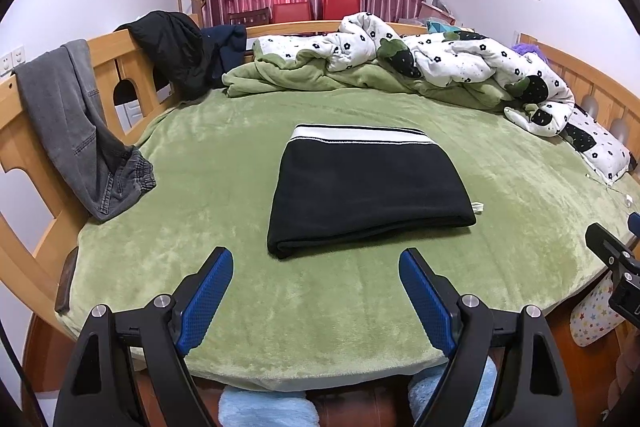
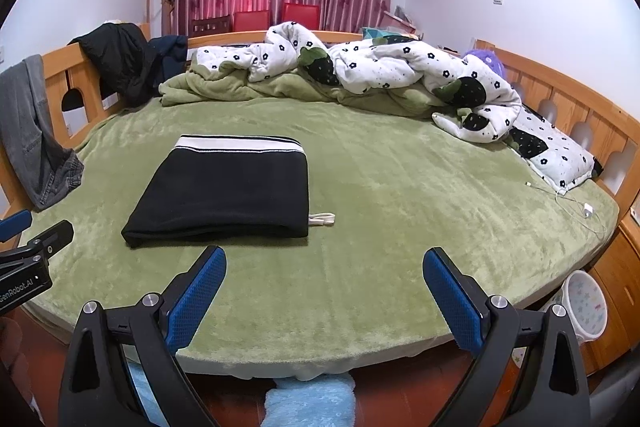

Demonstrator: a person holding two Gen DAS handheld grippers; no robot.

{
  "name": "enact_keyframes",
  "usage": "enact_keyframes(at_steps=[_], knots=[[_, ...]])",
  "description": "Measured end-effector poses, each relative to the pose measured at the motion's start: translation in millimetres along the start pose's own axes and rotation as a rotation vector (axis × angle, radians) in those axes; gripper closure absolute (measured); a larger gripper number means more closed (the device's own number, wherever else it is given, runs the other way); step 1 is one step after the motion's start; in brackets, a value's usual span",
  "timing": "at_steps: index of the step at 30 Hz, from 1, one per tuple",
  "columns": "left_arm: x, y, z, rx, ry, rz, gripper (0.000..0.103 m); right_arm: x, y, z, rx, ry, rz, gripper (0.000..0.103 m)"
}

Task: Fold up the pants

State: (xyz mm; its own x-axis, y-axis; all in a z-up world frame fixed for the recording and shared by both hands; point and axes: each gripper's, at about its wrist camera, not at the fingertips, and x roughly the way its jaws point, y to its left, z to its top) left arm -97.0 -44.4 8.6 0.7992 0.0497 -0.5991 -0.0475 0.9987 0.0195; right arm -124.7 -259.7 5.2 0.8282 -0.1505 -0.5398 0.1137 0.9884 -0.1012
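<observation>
Black pants [image 1: 368, 187] with a white-striped waistband lie folded into a flat rectangle on the green bed blanket [image 1: 280, 307]. They also show in the right wrist view [image 2: 224, 195], with a white drawstring [image 2: 322, 219] poking out at the right corner. My left gripper [image 1: 316, 259] is open and empty, held back near the bed's front edge, just short of the pants. My right gripper [image 2: 324, 259] is open and empty, to the right of the pants at the front edge. The right gripper's side shows in the left wrist view [image 1: 612, 259].
Grey jeans [image 1: 76, 131] hang over the wooden bed frame [image 1: 24, 131] on the left, beside black jackets [image 1: 168, 47]. A crumpled flowered quilt [image 1: 440, 63] lies along the back. A charger cable [image 2: 580, 207] lies at the right edge. A starred bin [image 2: 586, 303] stands below.
</observation>
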Motion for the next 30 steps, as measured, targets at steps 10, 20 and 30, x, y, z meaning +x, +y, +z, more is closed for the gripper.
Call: enact_keyframes(at_steps=[10,20,30], knots=[[0.8,0.2,2.5,-0.008,0.000,-0.010,0.019,-1.2,1.4,0.6,-0.001,-0.002,-0.002,0.005],[1.7,-0.9,4.6,-0.010,0.002,-0.016,0.019,-0.8,2.2,2.7,0.004,-0.007,-0.002,0.005],[0.1,-5.6,5.3,-0.015,0.000,-0.012,0.019,-0.2,4.4,5.0,0.008,-0.008,-0.008,0.005]])
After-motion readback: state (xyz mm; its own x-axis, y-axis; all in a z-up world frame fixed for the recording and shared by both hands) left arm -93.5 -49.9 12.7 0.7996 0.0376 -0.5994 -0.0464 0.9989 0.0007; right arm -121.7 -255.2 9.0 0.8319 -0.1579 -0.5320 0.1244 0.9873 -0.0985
